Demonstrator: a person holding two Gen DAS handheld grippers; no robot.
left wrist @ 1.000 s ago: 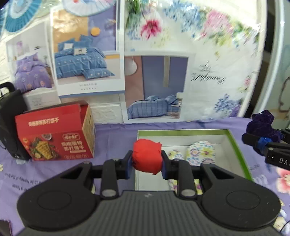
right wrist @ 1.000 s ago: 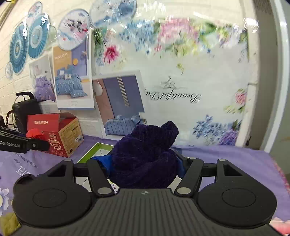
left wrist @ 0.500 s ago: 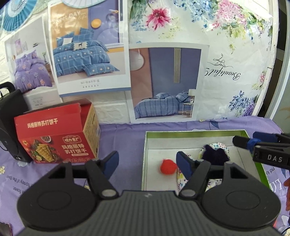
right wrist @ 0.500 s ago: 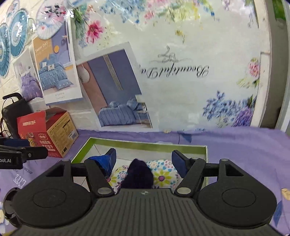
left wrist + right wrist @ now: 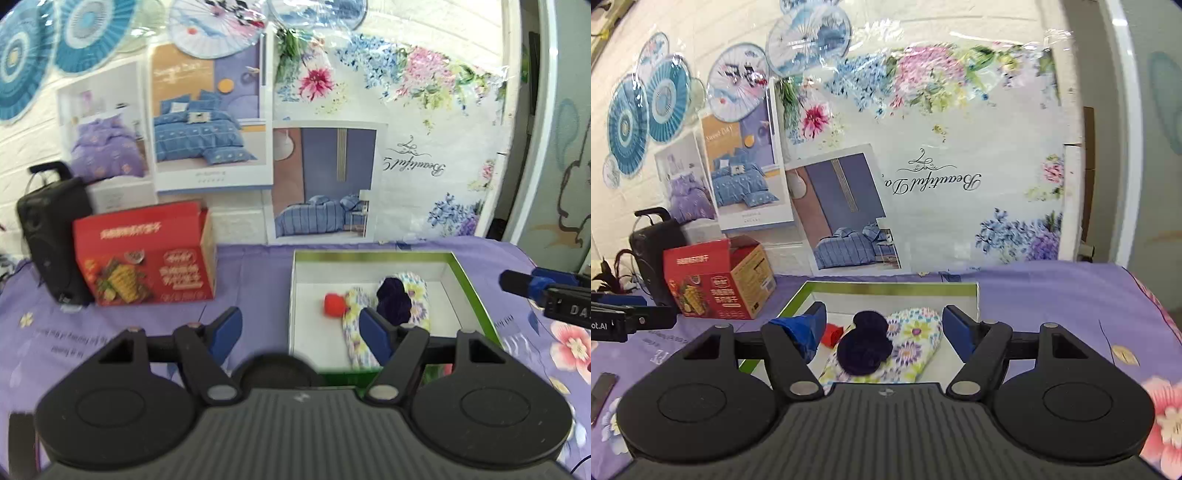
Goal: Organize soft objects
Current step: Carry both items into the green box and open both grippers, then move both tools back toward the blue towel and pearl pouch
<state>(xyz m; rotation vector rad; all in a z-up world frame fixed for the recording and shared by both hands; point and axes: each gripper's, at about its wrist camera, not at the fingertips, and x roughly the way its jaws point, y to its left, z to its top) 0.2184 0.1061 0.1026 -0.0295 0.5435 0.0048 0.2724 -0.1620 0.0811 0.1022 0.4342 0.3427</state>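
Both claws, left (image 5: 301, 328) and right (image 5: 882, 328), are gaping wide, empty; small red cloth ball (image 5: 333, 304) and dark purple plush bundle (image 5: 865, 343) are lying inside the green-rimmed white box (image 5: 373, 254), apparently sorted there.

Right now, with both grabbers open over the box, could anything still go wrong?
Maybe two things. The dark purple ball sits on top of the flowery cloth, not on the box floor, so a bump could roll it off. The left gripper hangs low near the box's front wall and might nudge the box when it moves. The red ball looks settled inside.
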